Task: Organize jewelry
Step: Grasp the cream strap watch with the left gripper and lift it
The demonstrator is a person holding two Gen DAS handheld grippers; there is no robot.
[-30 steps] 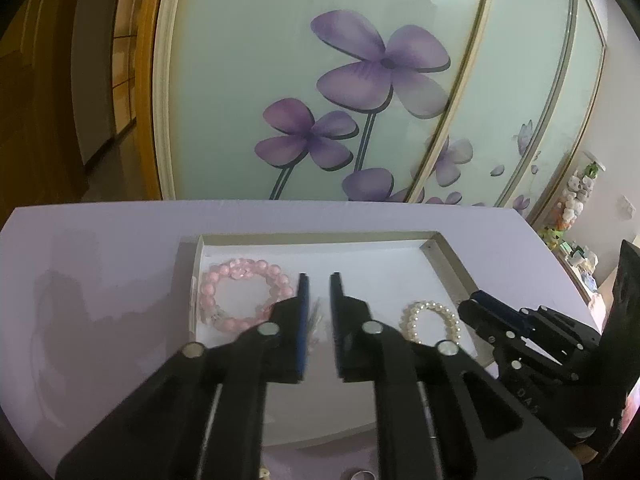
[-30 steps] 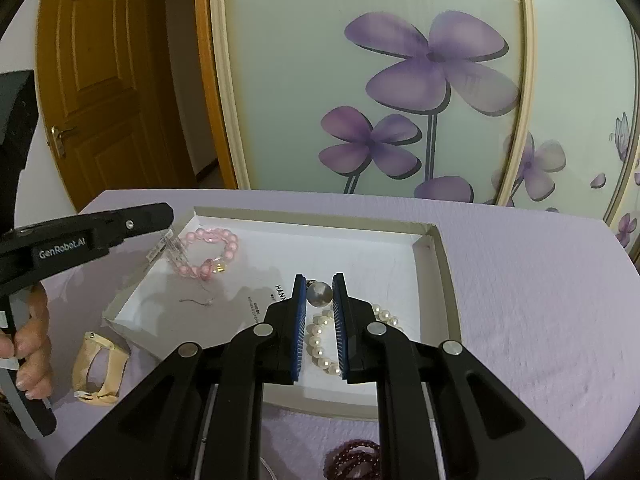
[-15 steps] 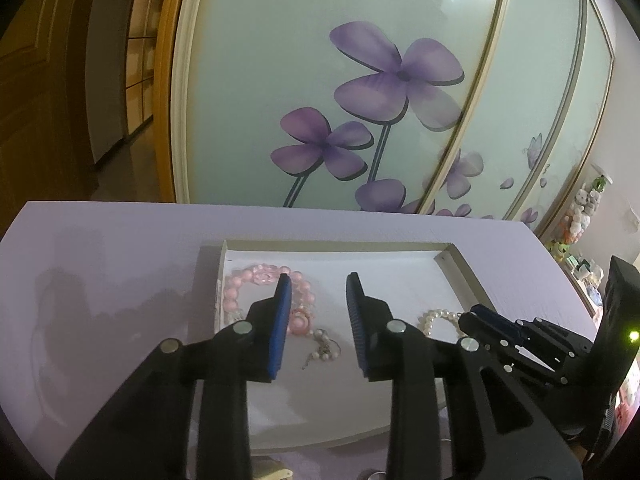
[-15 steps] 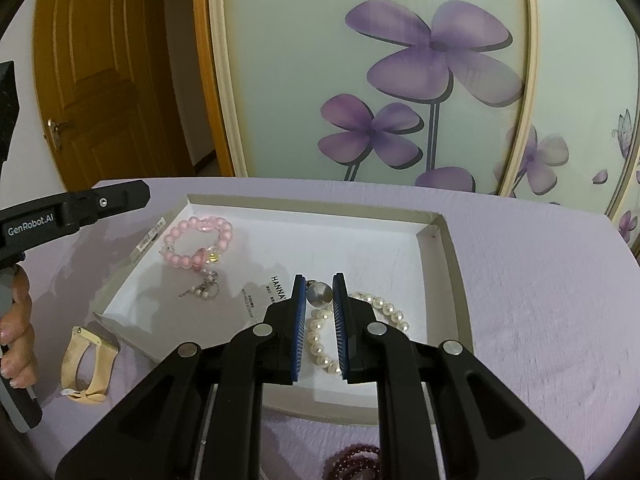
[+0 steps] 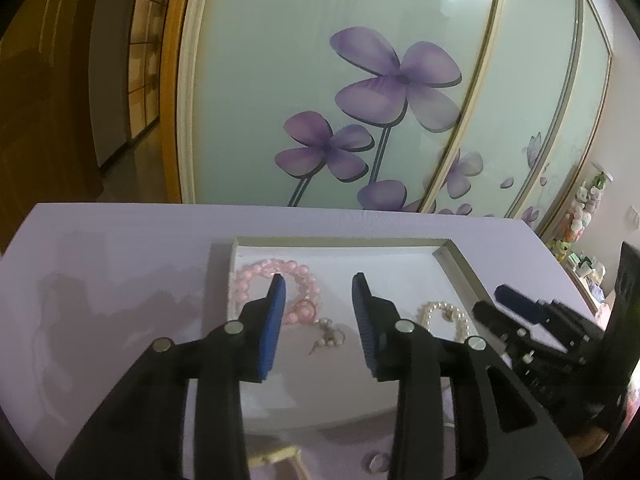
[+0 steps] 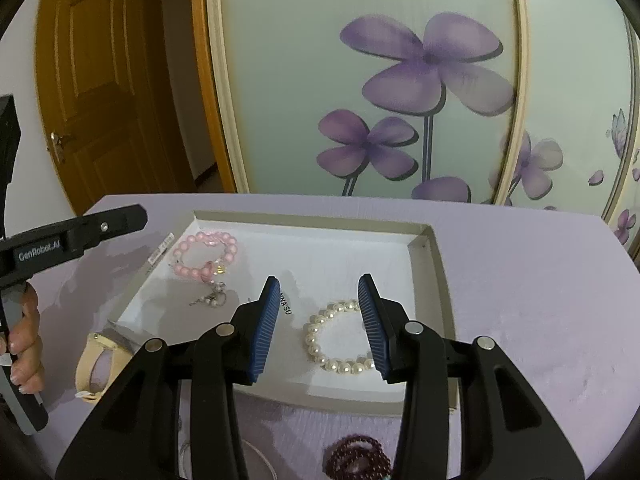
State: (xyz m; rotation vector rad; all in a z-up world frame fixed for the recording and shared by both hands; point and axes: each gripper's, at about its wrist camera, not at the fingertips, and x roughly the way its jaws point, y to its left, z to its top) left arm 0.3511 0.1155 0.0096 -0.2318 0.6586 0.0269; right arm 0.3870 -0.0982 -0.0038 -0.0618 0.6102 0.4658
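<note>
Both grippers, left (image 5: 318, 294) and right (image 6: 318, 294), have just been opening; their jaws stand apart, empty. The pearl bracelet (image 6: 338, 338) and pink bracelet (image 6: 204, 256) lie in the white tray (image 6: 434, 264). Lift straight clear before fetching the dark bead bracelet (image 6: 356, 458) on the bench.

My left view is dimmer and softer than my right. Ceiling lamps glare as white spots on the frosted glass sliding door with purple flowers (image 5: 400, 80). Soft grey shadows fall across the lilac worktop (image 5: 100, 280). Both fisheye pictures bow straight lines and darken at the corners.
</note>
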